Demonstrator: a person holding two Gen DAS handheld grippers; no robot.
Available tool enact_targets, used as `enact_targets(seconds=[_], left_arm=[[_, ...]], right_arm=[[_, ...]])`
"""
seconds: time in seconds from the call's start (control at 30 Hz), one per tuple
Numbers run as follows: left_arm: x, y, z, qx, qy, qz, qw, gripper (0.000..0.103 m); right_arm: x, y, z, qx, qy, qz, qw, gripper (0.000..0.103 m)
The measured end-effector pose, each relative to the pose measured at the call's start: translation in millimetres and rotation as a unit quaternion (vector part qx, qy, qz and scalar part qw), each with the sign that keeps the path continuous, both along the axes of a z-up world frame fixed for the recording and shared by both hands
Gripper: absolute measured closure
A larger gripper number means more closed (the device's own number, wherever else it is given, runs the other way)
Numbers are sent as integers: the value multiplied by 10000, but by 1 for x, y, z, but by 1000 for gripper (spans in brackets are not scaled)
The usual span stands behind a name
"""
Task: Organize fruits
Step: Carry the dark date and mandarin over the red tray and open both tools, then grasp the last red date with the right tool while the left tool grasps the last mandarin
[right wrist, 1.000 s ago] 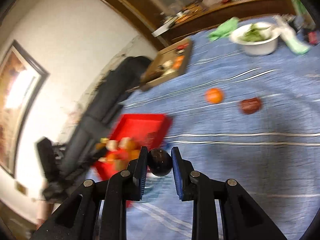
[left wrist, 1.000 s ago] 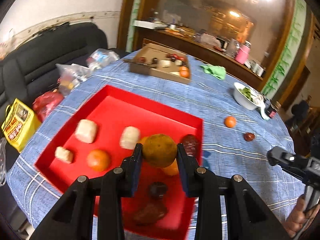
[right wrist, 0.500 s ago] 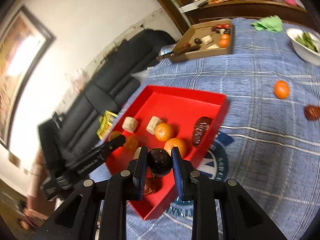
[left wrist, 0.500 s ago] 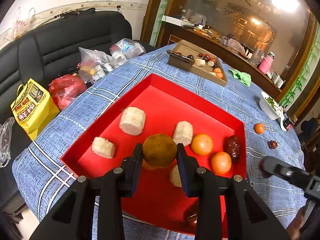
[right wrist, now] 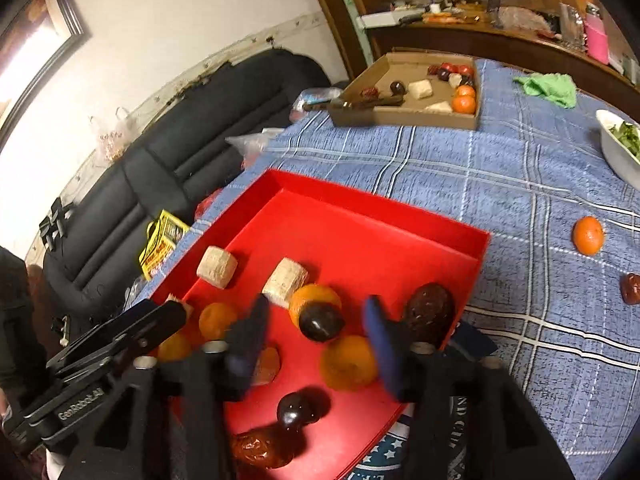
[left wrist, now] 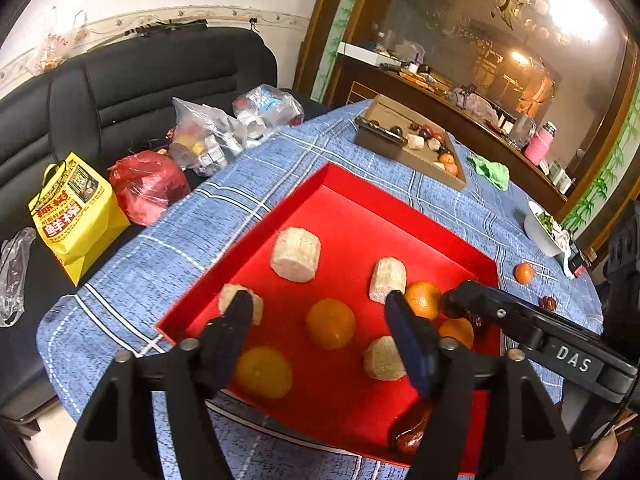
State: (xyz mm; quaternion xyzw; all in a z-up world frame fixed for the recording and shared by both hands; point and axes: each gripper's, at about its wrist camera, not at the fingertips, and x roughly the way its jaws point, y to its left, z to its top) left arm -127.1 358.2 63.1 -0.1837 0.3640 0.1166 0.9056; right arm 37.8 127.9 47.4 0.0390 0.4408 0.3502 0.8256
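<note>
Releasing over the red tray [left wrist: 344,184], both sets of jaws are opening; left gripper [left wrist: 320,312] grips nothing, an orange [left wrist: 330,323] loose on the tray floor between its jaws; right gripper [right wrist: 316,324] likewise, a dark round fruit [right wrist: 321,321] free between its jaws inside the tray; a stray orange [right wrist: 588,235] and dark date [right wrist: 631,288] lie on the tabletop [right wrist: 520,168] right of the tray; oranges likely firm, light, prone to roll, best pinched across the middle; dates soft, sticky; gripper bodies read "DAS" and "GenRobot.AI".
</note>
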Motion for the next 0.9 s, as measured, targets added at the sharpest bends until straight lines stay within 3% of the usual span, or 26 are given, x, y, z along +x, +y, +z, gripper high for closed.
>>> enact_targets(seconds=[0.13,0.33,0.57,0.9], left_arm=[[0,-9,7,171,28,14,9998,26],[-1,-44,21,497,-82,-320,9982,26],[-4,-96,40,1388,-200,-595,9883,26],[4,-138,46,1603,-162,-924,9826,26]], right_arm=[[-4,-10,8,-11,-131,-78,9999,43],[-14,-40,17,-50,-326,-264,9991,43],[-26,-85,15,-301,-518,-485,9970,41],[-18,-161,6,-228,-405,-1047,9934,41]])
